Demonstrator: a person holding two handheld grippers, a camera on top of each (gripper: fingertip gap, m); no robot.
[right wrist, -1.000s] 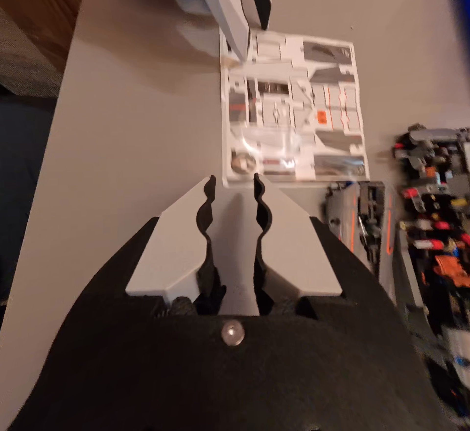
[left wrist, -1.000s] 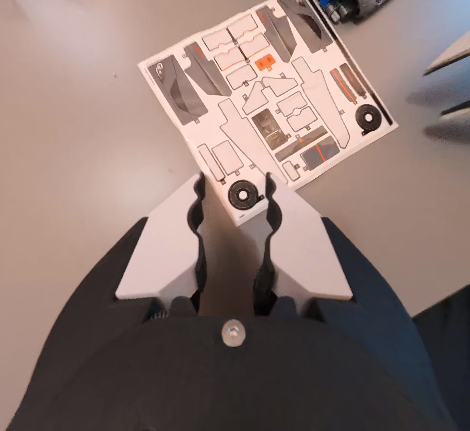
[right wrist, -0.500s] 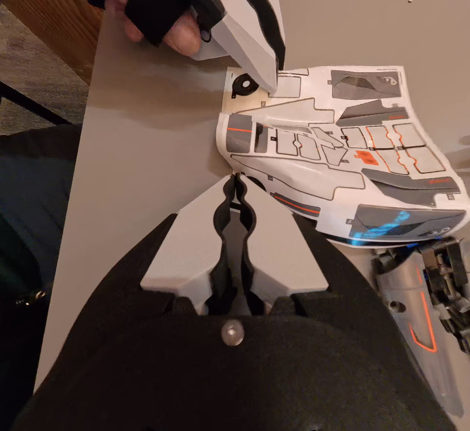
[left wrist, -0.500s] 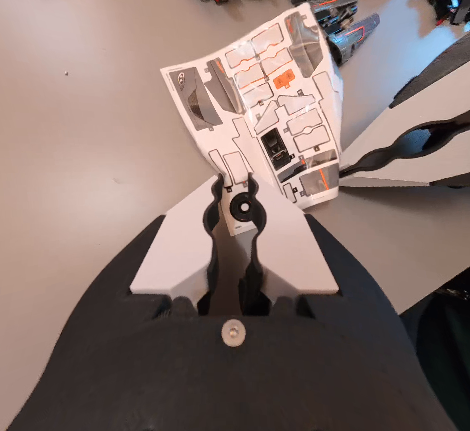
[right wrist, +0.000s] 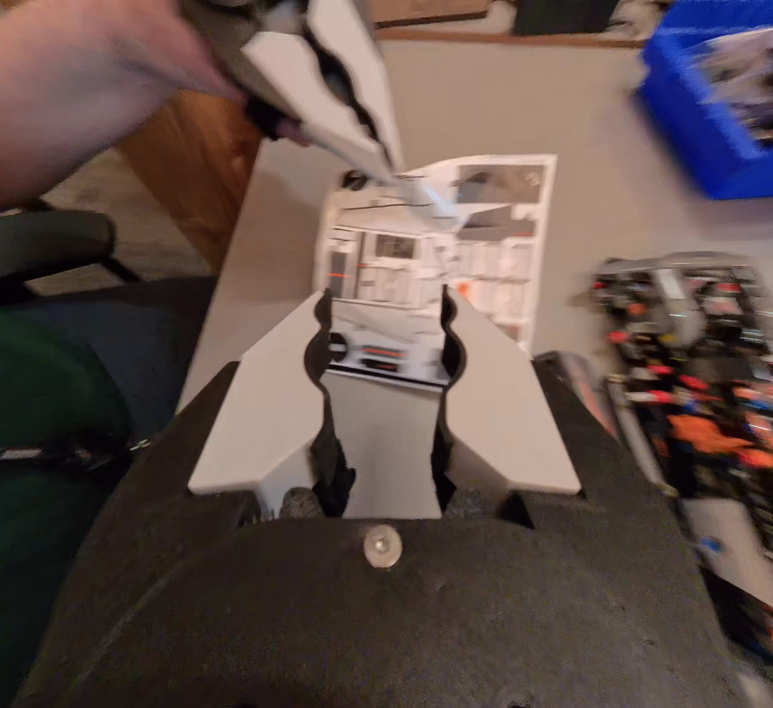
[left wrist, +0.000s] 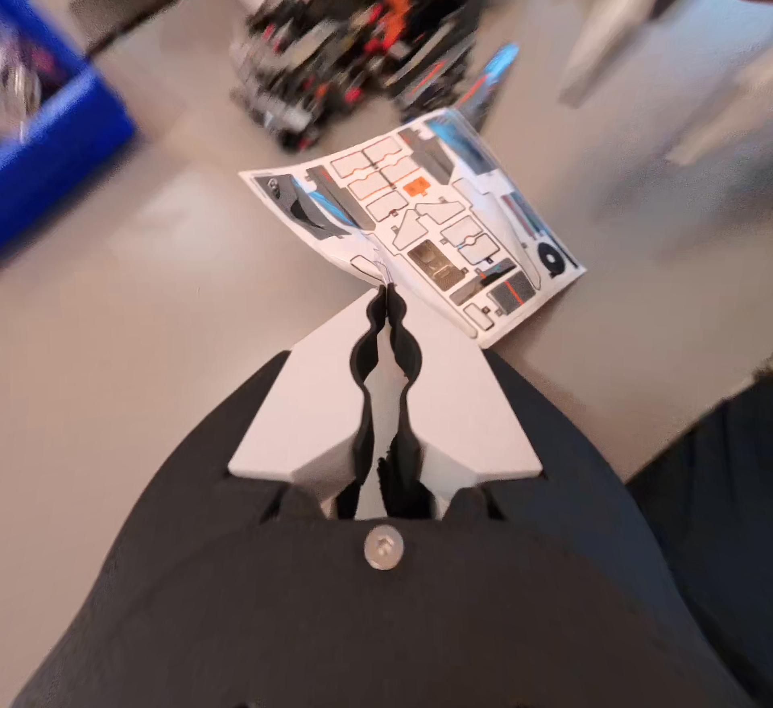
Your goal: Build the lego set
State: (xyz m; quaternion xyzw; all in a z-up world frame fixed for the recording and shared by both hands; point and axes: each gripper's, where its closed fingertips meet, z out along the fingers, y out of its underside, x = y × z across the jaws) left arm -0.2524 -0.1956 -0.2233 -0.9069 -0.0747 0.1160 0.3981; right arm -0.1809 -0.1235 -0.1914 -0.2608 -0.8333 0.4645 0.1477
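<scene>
A white sticker sheet (left wrist: 431, 228) with grey, black and orange stickers lies on the grey table. My left gripper (left wrist: 385, 290) is shut on the sheet's near edge and lifts that edge, so the sheet curls. The right wrist view shows the same gripper (right wrist: 389, 169), held by a hand (right wrist: 104, 60), pinching the far left part of the sheet (right wrist: 493, 253). My right gripper (right wrist: 387, 299) is open and empty, its fingers wide apart above the sheet's near end. The partly built Lego model (left wrist: 355, 39) stands beyond the sheet, and is blurred.
A blue bin (left wrist: 54, 144) with bagged parts stands left of the model; it also shows in the right wrist view (right wrist: 711, 81). The model (right wrist: 690, 353) fills the table to the right of the sheet. The table's left edge (right wrist: 234, 269) borders a chair and floor. There is about 12 cm between the tips of the two grippers. My right tips are roughly 15 cm from the partly built Lego model (left wrist: 355, 39). It turns up in the right wrist view (right wrist: 670, 351) as well.
My right gripper has opened wide and drawn back from the sheet's edge. My left gripper has closed fully on the sheet and raised it. Both views have tilted up and are blurred.
</scene>
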